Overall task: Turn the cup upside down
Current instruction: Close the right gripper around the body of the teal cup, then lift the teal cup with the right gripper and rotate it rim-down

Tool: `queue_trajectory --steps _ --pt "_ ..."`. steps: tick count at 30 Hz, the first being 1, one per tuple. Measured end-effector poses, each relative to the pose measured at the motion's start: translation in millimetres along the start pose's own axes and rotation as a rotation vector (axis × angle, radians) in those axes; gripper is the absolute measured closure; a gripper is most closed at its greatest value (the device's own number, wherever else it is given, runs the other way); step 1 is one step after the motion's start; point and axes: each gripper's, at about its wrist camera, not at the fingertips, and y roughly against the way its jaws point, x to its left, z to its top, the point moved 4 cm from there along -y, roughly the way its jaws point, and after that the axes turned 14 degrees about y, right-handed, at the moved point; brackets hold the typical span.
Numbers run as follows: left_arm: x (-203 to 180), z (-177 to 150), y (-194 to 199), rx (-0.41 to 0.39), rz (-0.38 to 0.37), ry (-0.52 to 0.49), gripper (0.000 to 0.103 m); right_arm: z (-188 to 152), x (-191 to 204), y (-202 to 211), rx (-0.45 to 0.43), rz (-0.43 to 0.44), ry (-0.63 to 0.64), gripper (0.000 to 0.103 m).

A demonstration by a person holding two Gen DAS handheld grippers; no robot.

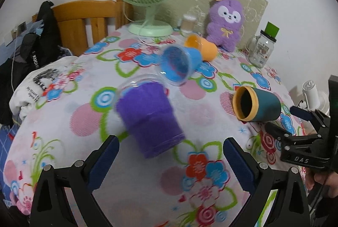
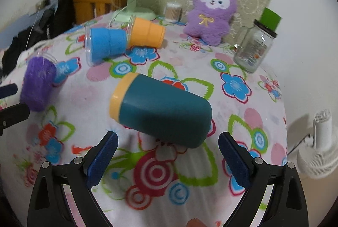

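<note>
Flowered cloth is covering the desk [image 2: 243, 121], where four cups are lying on their sides. The teal cup [image 2: 162, 110] is lying just ahead of the right tongs [image 2: 168, 155], the purple cup [image 1: 150, 117] just ahead of the left tongs [image 1: 171, 160]. Both tongs are gaping, holding nothing. The approach seems underway; next, closing on a cup's wall and turning it rim-down.

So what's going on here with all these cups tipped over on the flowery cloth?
A person holds a two-finger gripper in each hand; both are open and grip nothing. The left gripper faces a fuzzy purple plastic cup, and the right gripper faces a teal cup with a yellow rim. Both cups lie on their sides, as do a blue cup and an orange cup behind.
</note>
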Motion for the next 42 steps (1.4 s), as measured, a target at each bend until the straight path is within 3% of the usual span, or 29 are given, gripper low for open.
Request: queue_trajectory --steps 11,20,23,27,33,42 --pt "-39 -9 -36 0.064 0.028 -0.057 0.003 12 -18 -33 -0.010 0.077 0.179 0.006" --pt "-56 -14 -53 0.085 0.056 -0.081 0.003 37 -24 -59 -0.054 0.325 0.250 0.006" --pt "-54 -12 -54 0.082 0.066 -0.077 0.003 41 -17 -59 -0.078 0.368 0.269 0.017" --pt "-51 -11 -52 0.076 0.073 -0.074 0.003 41 -14 -60 -0.058 0.381 0.277 0.026" --pt "-52 -12 -42 0.068 0.058 -0.077 0.003 38 -13 -56 0.002 0.363 0.250 0.030" --pt "-45 -12 -13 0.036 0.036 -0.067 0.003 31 3 -17 -0.041 0.306 0.179 0.033"
